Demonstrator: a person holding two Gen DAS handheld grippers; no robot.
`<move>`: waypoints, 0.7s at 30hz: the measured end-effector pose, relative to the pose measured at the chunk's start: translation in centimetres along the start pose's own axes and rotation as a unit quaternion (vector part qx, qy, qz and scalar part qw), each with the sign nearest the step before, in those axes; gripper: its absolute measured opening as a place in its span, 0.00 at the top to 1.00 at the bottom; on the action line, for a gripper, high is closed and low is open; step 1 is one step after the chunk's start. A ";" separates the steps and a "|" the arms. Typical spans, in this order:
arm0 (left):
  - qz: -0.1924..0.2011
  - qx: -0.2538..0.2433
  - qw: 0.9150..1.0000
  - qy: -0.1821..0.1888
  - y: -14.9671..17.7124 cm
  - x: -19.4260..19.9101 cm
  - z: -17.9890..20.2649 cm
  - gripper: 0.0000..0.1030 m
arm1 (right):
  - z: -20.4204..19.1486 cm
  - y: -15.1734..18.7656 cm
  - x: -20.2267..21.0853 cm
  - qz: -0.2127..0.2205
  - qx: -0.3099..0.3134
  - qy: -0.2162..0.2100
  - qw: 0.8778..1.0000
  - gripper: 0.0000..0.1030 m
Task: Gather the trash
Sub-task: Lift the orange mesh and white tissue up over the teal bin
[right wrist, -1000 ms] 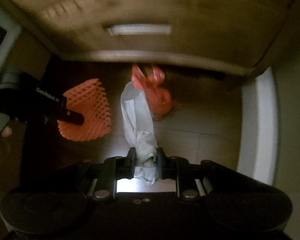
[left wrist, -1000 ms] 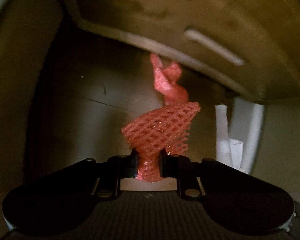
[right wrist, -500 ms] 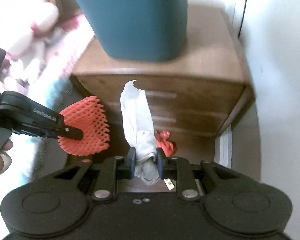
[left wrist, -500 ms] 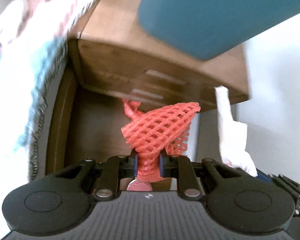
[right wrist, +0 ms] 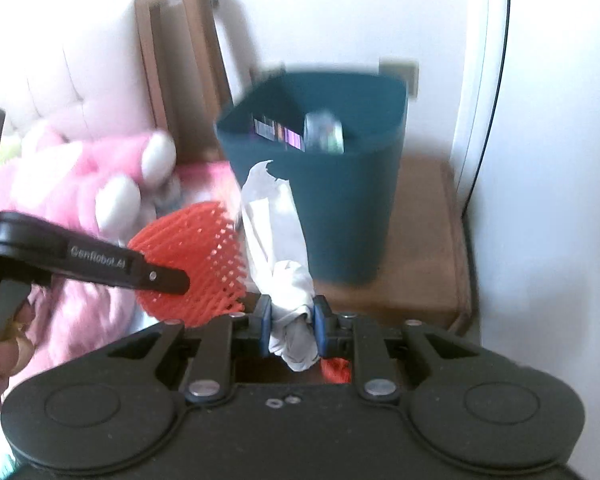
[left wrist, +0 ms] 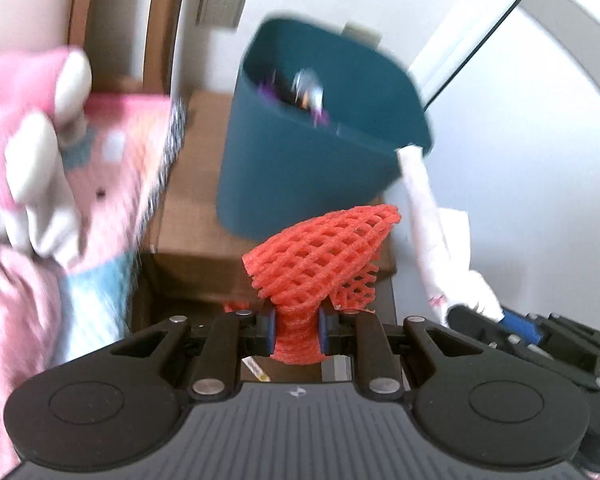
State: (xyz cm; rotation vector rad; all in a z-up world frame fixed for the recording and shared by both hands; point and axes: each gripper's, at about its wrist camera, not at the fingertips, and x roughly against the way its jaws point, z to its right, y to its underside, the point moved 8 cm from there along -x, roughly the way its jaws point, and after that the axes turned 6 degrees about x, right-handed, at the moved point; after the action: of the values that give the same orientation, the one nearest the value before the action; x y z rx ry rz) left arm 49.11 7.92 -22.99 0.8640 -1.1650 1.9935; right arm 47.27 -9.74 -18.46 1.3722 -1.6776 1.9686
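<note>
The left gripper (left wrist: 297, 330) is clamping a red foam net (left wrist: 320, 260); the right gripper (right wrist: 288, 326) is pinching a crumpled white tissue (right wrist: 276, 240). Both pieces are hanging short of the teal bin (right wrist: 340, 208), which is standing ahead of and above the jaws on a wooden nightstand (right wrist: 420, 264). Some trash is already lying inside the bin; a red scrap (right wrist: 336, 370) is showing below the right jaws, uncollected. The bin rim is sitting higher than both loads, so clearing it is remaining. Bedding is crowding the left side; a wall is bounding the right.
</note>
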 end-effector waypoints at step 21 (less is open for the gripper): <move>0.053 -0.037 0.997 -0.044 -14.5 -0.5 5.5 0.82 | 3.7 -12.4 -0.8 0.051 0.054 0.047 0.996 0.80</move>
State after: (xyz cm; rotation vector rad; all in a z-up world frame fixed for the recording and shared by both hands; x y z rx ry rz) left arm 62.17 8.46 -14.60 0.8770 -1.3522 2.0006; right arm 57.91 -8.52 -11.19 1.2289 -1.6517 2.1732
